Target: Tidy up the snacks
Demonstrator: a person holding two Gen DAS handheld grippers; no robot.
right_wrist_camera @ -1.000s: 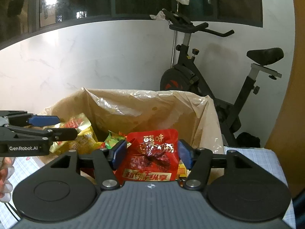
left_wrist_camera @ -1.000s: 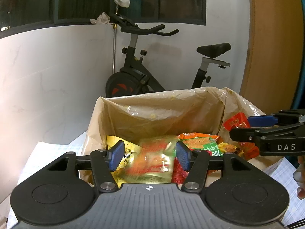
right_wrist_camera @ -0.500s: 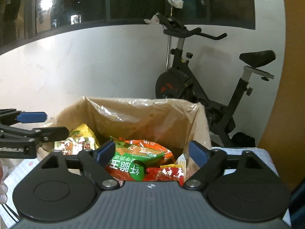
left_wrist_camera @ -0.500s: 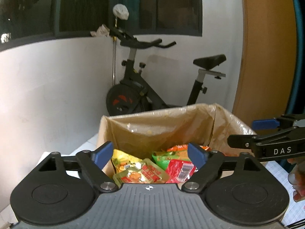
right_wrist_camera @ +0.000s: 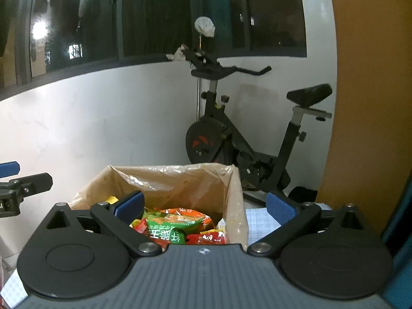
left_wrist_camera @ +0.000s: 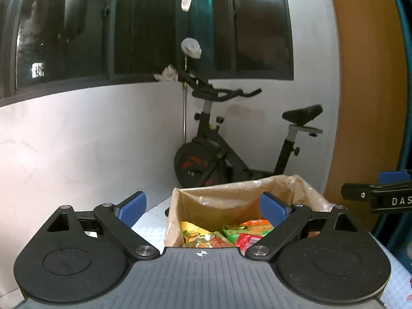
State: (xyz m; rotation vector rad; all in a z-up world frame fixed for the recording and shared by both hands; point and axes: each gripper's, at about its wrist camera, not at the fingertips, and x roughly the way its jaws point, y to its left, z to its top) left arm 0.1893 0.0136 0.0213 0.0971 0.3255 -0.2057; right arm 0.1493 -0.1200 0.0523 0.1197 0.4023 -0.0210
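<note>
Left claw wide, holding nothing, right claw likewise, lined box of snack packets below

Green snack packet, blue claw pads

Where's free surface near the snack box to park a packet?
Checked tablecloth lies bare left of the lined box, toward the white wall; another strip shows right of it, before the exercise bike. Inside, snack packets crowd the bottom.

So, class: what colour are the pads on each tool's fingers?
Blue pads, on black fingers; clearest in the right wrist view.
</note>
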